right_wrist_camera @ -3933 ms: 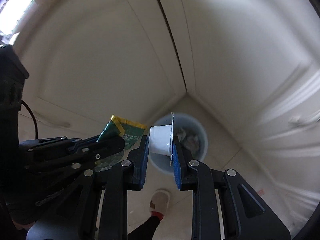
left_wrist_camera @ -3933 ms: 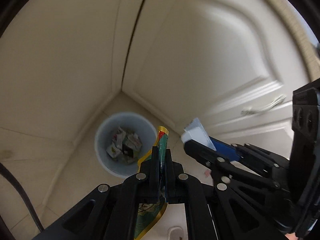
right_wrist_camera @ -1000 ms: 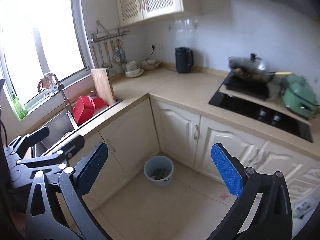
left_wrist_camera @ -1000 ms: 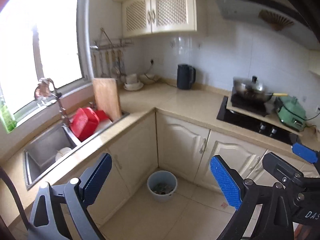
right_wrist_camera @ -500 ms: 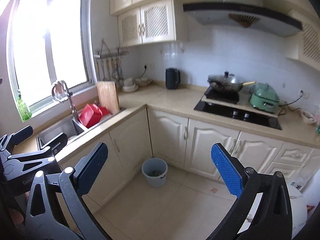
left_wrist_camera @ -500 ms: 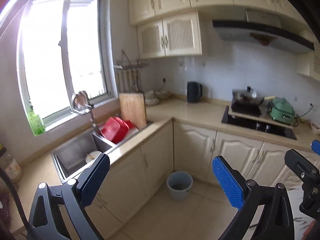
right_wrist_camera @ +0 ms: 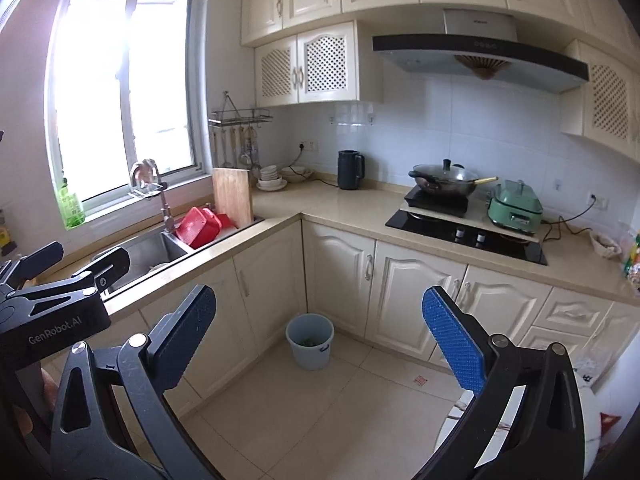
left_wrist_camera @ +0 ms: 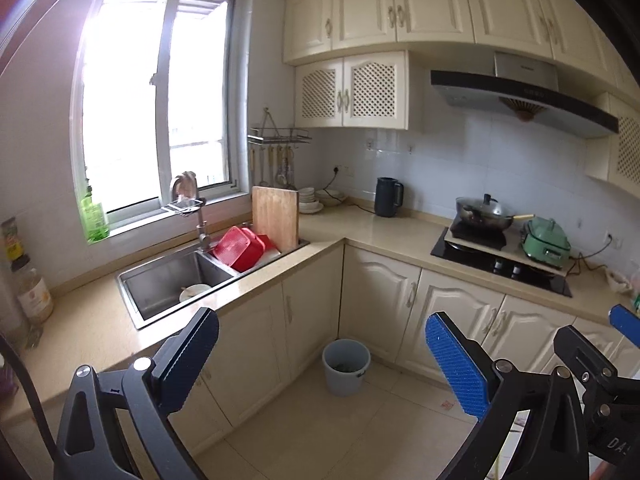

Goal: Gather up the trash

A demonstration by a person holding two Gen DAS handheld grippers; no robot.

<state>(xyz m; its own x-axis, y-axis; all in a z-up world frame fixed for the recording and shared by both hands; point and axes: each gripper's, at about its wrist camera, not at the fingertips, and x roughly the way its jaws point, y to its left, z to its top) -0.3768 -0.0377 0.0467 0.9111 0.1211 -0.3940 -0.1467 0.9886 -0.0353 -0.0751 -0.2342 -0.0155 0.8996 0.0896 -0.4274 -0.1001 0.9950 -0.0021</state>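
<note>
A pale blue trash bin point(left_wrist_camera: 346, 366) stands on the floor in the corner under the L-shaped counter, with trash inside; it also shows in the right wrist view point(right_wrist_camera: 310, 340). My left gripper point(left_wrist_camera: 320, 356) is open and empty, high and well back from the bin. My right gripper point(right_wrist_camera: 318, 338) is open and empty too, at a similar distance. The left gripper's body shows at the left of the right wrist view point(right_wrist_camera: 52, 308). The right gripper's fingers point(left_wrist_camera: 624, 322) show at the right edge of the left wrist view.
Cream cabinets point(right_wrist_camera: 416, 300) line both walls. The counter holds a sink point(left_wrist_camera: 172, 280) with a red basket point(left_wrist_camera: 238, 248), a cutting board point(left_wrist_camera: 276, 218), a kettle point(right_wrist_camera: 350, 170), a wok point(right_wrist_camera: 440, 180) on the hob and a green cooker point(right_wrist_camera: 516, 204). A small red scrap point(right_wrist_camera: 420, 379) lies on the tiled floor.
Both grippers, earlier shut on a wrapper and a white cup above the bin, are now open and empty. They have pulled up and back, so the bin looks smaller.
</note>
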